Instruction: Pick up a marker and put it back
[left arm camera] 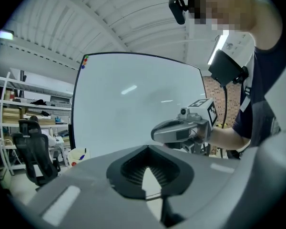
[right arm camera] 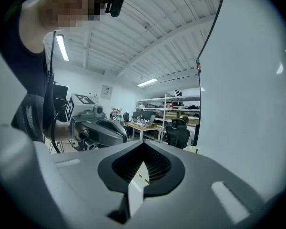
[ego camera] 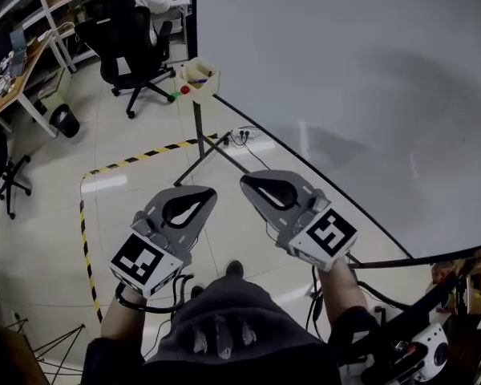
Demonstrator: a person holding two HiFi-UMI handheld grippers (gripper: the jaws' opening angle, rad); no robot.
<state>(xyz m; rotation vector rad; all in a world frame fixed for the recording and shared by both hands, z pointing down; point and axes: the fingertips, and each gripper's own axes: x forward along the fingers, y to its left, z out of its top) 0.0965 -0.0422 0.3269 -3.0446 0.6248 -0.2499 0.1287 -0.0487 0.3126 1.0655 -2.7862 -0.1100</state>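
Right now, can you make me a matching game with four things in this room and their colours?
Things:
1. chair
2. marker box
3. floor tape
4. whiteboard

Colours:
A. yellow and black stripes
B. white
C. black
D. cream

Right pairs: 1-C, 2-D, 3-A, 4-B.
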